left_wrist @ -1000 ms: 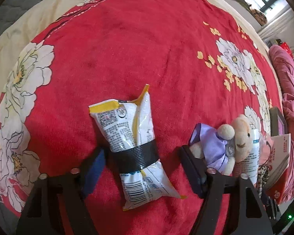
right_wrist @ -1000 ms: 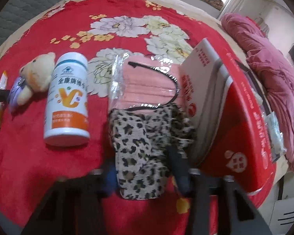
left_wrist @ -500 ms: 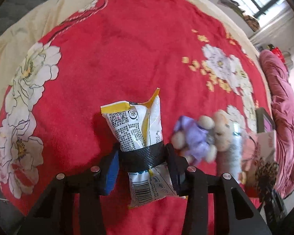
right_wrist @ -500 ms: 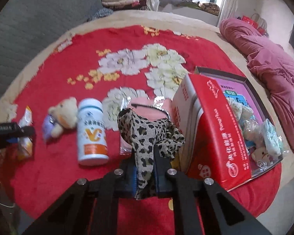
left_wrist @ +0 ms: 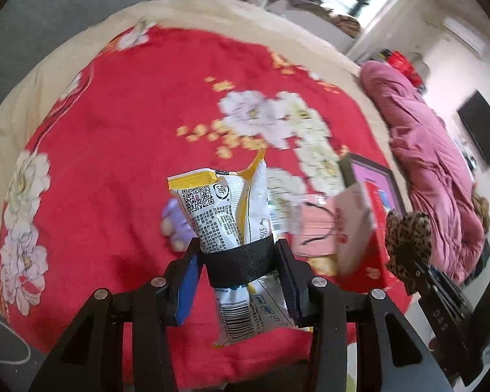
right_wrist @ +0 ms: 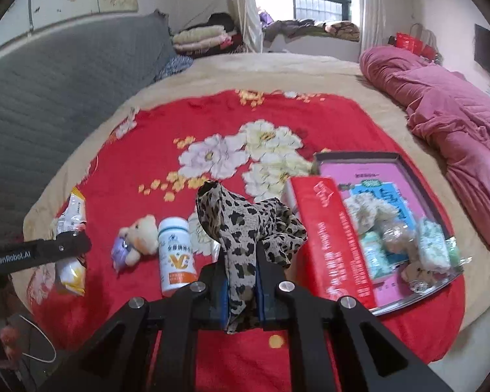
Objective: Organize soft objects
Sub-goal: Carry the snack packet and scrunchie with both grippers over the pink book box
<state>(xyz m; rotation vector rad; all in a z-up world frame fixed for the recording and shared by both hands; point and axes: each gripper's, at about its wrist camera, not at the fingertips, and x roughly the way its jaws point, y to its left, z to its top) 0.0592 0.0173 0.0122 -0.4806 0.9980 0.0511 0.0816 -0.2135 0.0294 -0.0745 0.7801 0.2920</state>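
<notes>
Above red blanket (right_wrist: 166, 150) (floral): tilted tools.

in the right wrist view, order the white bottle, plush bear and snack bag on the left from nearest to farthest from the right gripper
1. White bottle: just left of the right gripper, lying on the red blanket.
2. Plush bear: left of the bottle.
3. Snack bag: far left, held in the left gripper's jaws.

A glossy, crinkled white-and-yellow plastic snack pouch (left_wrist: 232, 215), banded with matt black textured tape (left_wrist: 240, 263), is catching the light. A thin leopard-print cloth scarf (right_wrist: 245, 228) is draping softly. A plushy red floral blanket (right_wrist: 153, 150) is lying beneath a smooth white plastic bottle (right_wrist: 176, 254) and a shiny red cardboard box lid (right_wrist: 333, 245).
</notes>
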